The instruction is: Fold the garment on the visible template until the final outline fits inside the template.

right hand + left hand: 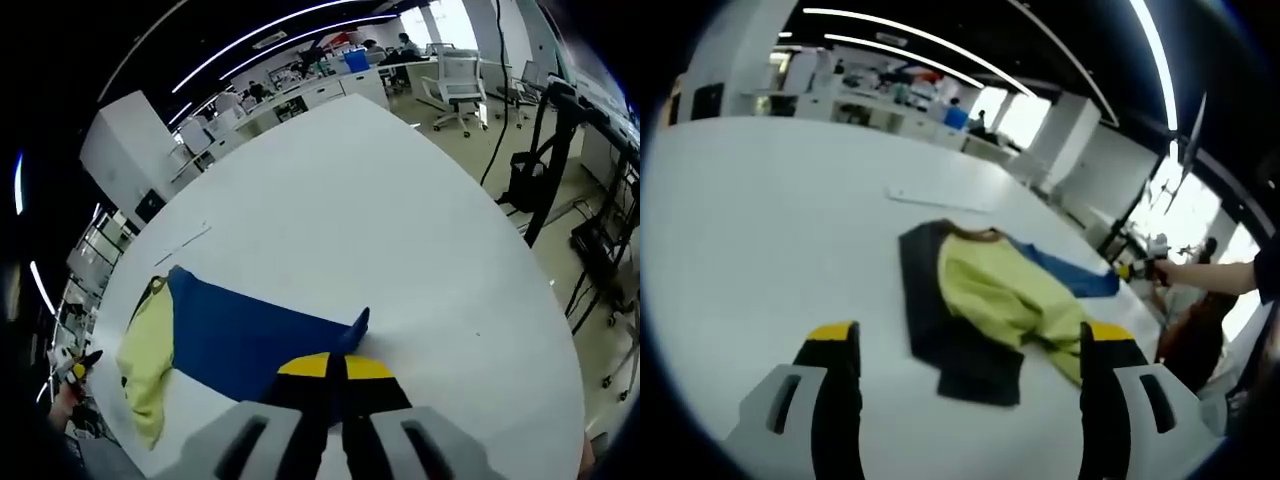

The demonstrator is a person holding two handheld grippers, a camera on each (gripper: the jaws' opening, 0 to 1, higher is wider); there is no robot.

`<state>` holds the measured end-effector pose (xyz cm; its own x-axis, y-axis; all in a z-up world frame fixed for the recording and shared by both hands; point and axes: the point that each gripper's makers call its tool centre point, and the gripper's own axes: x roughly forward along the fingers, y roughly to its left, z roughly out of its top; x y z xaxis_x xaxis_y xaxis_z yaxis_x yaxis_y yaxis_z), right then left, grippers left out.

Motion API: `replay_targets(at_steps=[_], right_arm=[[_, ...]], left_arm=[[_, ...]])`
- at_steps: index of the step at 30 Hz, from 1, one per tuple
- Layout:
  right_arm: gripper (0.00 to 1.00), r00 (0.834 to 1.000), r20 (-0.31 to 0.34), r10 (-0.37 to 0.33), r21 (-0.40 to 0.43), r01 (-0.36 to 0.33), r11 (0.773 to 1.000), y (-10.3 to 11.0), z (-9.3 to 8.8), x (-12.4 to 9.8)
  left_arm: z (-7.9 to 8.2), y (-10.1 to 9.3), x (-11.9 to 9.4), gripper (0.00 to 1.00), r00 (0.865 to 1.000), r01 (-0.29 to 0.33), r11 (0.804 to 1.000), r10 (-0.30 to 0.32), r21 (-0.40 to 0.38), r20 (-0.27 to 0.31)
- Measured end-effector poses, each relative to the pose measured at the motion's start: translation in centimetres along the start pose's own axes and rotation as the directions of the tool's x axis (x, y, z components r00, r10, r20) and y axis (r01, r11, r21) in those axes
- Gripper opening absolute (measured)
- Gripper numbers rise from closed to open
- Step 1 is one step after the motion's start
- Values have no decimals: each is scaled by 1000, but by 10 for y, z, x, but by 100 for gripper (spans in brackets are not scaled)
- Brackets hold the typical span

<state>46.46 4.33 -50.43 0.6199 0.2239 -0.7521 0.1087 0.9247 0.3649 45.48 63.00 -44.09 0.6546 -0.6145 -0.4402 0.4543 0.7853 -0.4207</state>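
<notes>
just ahead of the right hand-held gripper (333, 368) lies garment (240, 340).

A garment (990, 295) with yellow-green, dark grey and blue panels lies partly folded and rumpled on a white desk (770, 230). In the left gripper view, the yellow-green part lies over the dark grey panel. In the right gripper view, the blue panel (250, 345) spreads flat, its corner lifted.
</notes>
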Motion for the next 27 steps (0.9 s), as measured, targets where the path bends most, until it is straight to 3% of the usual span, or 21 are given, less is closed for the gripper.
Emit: replay_targets(at_steps=[14,27], right_arm=[[0,994,-47,-94,-28,93,995,-24,-11,-12],[27,994,-33,-109,-64,107,992,-34,-13,-11]], left_arm=[[-3,-1,0,87,1000,1,1000,-1,-5,1],[-2,0,-1,87,1000,0,1000,0,-6,6]])
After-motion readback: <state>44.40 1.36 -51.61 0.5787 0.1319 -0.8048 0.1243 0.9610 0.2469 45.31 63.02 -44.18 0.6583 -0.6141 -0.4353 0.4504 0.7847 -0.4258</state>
